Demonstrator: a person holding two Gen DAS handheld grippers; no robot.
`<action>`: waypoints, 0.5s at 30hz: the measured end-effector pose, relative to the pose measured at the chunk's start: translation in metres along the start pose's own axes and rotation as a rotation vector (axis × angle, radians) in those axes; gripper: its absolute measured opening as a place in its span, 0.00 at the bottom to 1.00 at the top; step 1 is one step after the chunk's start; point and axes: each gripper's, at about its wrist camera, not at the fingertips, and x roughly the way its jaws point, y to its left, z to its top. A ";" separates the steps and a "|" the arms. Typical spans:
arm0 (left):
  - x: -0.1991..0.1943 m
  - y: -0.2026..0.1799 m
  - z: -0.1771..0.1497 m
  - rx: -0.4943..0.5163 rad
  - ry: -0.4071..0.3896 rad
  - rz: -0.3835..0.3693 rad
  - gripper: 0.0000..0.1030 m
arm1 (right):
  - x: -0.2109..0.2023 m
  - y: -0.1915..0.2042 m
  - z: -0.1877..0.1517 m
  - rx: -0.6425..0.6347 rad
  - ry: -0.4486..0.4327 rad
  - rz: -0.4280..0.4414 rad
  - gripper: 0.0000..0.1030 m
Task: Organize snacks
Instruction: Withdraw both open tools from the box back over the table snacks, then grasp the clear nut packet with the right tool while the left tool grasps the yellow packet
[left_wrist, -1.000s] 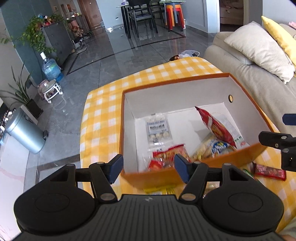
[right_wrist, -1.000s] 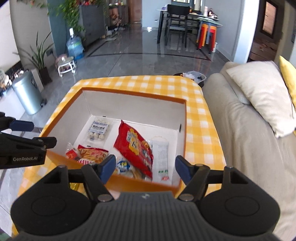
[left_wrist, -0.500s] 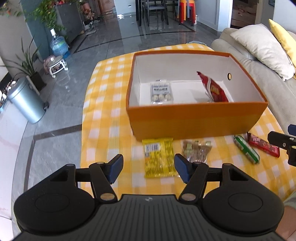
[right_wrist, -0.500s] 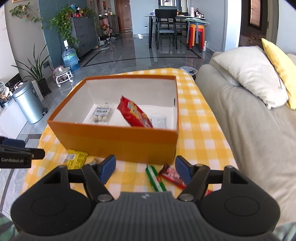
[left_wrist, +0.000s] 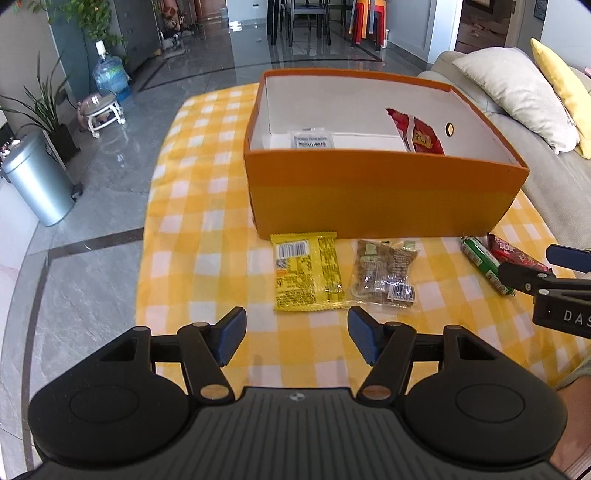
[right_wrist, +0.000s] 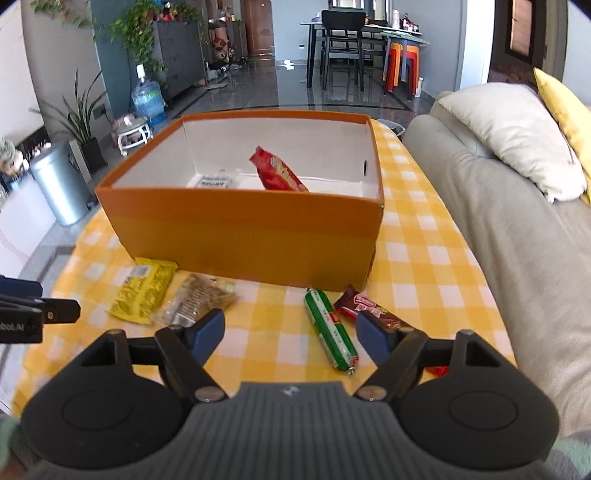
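We have pulled both claws back from over the orange box (left_wrist: 384, 192) and down: left gripper (left_wrist: 295, 334) wide and empty facing the yellow packet (left_wrist: 306, 271), right gripper (right_wrist: 290, 334) opening, empty, over the green stick (right_wrist: 330, 328), next pickups.

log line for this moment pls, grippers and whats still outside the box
left hand-held gripper: open, empty | right hand-held gripper: opening, empty | on tablecloth: yellow packet, clear cracker pack, green stick, brown bar | orange box: partly filled
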 end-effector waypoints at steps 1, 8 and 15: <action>0.003 -0.001 -0.001 0.006 0.003 -0.004 0.72 | 0.002 0.000 0.000 0.000 0.005 -0.002 0.74; 0.020 -0.006 0.001 0.029 0.034 -0.023 0.76 | 0.019 -0.001 0.000 0.033 0.045 0.019 0.74; 0.034 -0.007 0.015 -0.026 0.017 -0.057 0.76 | 0.031 0.002 0.002 0.025 0.061 -0.011 0.72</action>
